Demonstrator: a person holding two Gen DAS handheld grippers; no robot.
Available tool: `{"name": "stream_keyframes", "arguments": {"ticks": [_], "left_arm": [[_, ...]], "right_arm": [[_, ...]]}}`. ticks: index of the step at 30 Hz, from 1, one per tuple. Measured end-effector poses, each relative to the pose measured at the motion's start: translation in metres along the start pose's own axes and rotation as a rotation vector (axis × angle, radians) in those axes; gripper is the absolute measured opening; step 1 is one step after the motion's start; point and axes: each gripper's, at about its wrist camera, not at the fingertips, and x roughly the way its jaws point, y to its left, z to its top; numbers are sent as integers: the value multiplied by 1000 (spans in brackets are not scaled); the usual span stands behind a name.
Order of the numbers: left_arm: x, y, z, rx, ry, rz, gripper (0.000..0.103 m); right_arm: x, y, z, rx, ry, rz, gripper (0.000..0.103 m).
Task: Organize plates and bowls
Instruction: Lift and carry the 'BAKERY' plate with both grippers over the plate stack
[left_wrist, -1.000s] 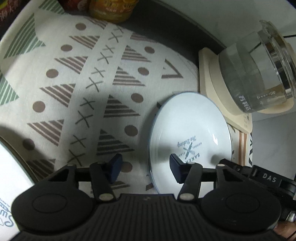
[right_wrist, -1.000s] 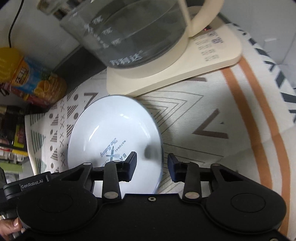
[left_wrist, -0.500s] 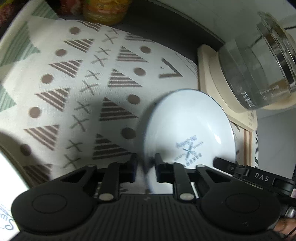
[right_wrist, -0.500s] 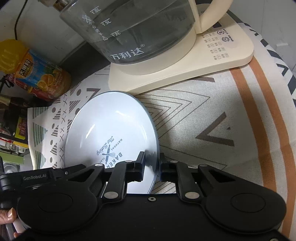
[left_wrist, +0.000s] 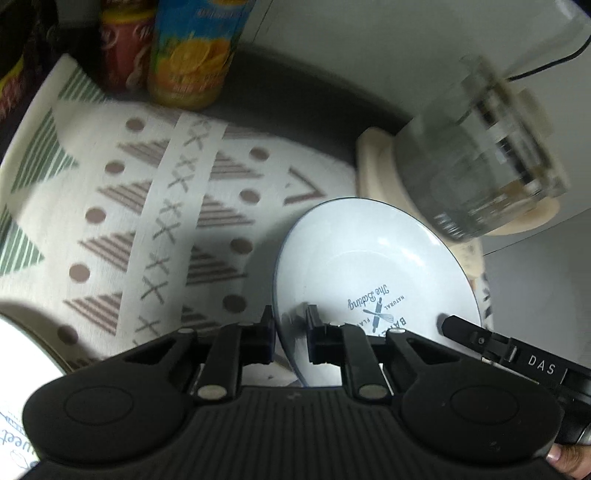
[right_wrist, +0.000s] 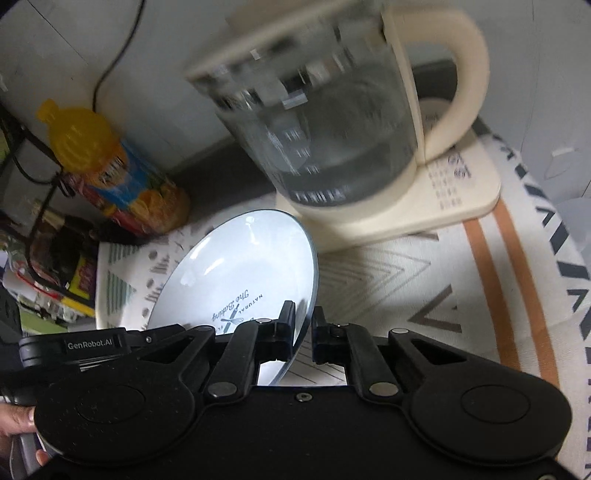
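While both grippers bite on opposite edges of the white plate (left_wrist: 373, 266), it is tilted above the patterned tablecloth (left_wrist: 122, 221) — the left gripper (left_wrist: 290, 334) clenched on its left rim, the right gripper (right_wrist: 303, 334) clenched on its right rim. Printed near the plate's middle is a crossed rolling pin and whisk with the words "The Baking". Just behind the plate stands a glass kettle (right_wrist: 325, 122) with a cream handle on a cream base (right_wrist: 458, 199); the plate's far edge lies close to that base, though whether they touch cannot be told. Water inside the kettle is hard to judge, since the glass is blurred. Further back to the left stands an orange juice bottle (right_wrist: 122, 177) with a yellow cap, beside a red can (left_wrist: 123, 48) at the cloth's far edge. Another white dish (left_wrist: 22, 373) shows at the lower left of the left wrist view — only partly seen.
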Motion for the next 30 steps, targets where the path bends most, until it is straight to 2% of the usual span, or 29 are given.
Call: {"name": "stream_keyframes", "arguments": {"ticks": [13, 30], "left_arm": [[-52, 26, 12, 36, -39, -81, 14], [-112, 101, -16, 28, -65, -98, 14]], "right_arm": [[-28, 60, -28, 10, -98, -25, 9], [-33, 132, -89, -7, -119, -29, 9]]}}
